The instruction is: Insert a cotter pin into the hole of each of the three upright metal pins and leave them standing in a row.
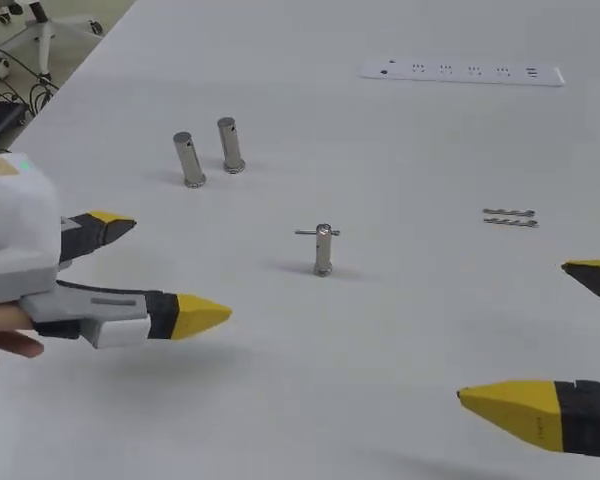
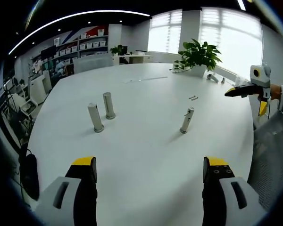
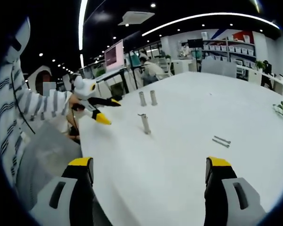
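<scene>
Status: 1 of 3 fitted. Centre pin (image 1: 323, 250) stands upright w/ inserted cotter pin (image 1: 308, 232) through its hole. Rear-left pin (image 1: 188, 160) and rear-right pin (image 1: 230, 145) stand side by side, holes vacant. Spare cotter pins (image 1: 509, 218) lie on tabletop (image 1: 380, 380), well right of the centre pin.

L gripper (image 1: 175, 270), R gripper (image 1: 515, 335): fingers wide apart, nothing held.

Next, prob.: R gripper closes on one spare, then aligns it w/ a rear pin's hole.
</scene>
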A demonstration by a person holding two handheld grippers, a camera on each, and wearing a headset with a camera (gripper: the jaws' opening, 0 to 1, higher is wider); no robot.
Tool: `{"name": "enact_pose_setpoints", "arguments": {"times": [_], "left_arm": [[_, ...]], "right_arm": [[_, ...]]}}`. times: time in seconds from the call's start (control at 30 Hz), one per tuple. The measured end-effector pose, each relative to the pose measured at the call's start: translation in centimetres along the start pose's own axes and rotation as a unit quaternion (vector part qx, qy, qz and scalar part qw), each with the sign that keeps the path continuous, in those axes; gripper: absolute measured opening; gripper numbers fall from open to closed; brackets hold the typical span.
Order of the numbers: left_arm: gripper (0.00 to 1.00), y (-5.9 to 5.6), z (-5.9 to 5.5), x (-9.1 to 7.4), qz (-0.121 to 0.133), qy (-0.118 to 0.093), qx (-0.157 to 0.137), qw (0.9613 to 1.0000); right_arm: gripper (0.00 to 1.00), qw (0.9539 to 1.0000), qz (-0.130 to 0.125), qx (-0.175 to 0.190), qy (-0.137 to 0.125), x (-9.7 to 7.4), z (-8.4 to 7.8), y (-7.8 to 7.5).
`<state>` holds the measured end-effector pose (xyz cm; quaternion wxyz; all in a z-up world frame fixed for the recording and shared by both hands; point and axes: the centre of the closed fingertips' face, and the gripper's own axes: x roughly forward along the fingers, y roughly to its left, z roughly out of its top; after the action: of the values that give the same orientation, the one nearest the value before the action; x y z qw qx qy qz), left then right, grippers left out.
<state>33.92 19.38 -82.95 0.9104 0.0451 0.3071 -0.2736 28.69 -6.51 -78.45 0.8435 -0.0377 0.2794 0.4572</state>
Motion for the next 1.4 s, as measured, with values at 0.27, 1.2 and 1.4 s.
{"name": "enact_pose_setpoints", "arguments": {"times": [0.27, 1.2, 1.4], "left_arm": [[0.86, 2.6, 1.2, 1.8, 0.014, -0.011, -0.003, 0.9998], [0.52, 9.4, 5.5, 6.9, 0.095, -0.054, -0.001, 0.994], [0.42, 10.9, 5.6, 7.5, 0.122, -0.047, -0.007, 0.9913]], "right_arm": [[0.99, 0.9998, -0.019, 0.012, 0.001, -0.9, -0.4, -0.3], [0.95, 0.9984, -0.041, 0.039, -0.004, -1.6, -0.6, -1.2], [0.95, 0.9974, -0.057, 0.043, 0.0, -2.0, -1.1, -2.3]]}}
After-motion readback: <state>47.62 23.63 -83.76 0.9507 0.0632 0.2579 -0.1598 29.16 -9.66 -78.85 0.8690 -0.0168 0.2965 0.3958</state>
